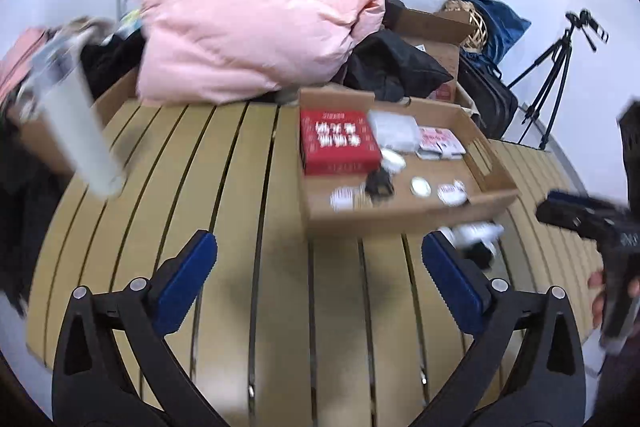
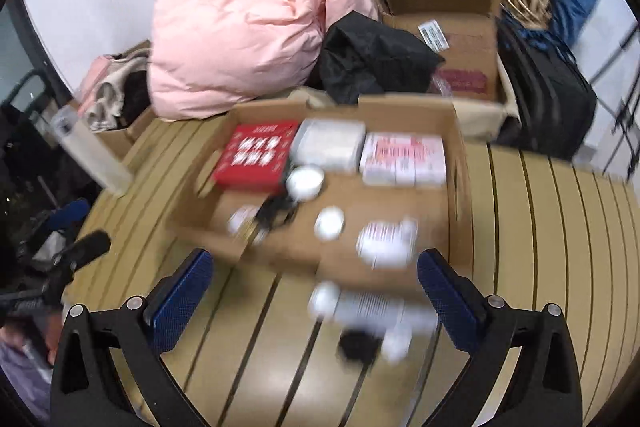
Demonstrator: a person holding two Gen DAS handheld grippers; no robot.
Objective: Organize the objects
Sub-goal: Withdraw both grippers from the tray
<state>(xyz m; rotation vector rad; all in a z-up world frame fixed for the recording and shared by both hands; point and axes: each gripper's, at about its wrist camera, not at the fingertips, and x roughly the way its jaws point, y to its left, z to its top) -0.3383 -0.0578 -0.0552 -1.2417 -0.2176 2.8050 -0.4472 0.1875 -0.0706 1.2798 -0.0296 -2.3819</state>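
1. We see both the left gripper [image 1: 320,259] and right gripper [image 2: 314,279] with jaws wide, holding nothing.
2. We find the cardboard box [image 2: 280,251] on the slatted surface [image 1: 240,307], a blurred white bottle [image 2: 372,307] just before it.

White items [image 2: 372,311] before box [image 2: 456,155] blurred, unidentifiable.

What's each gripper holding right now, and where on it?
Nothing. The left gripper is open over bare slatted table. The right gripper is open too; a white bottle lies between its fingers, untouched by the pads.
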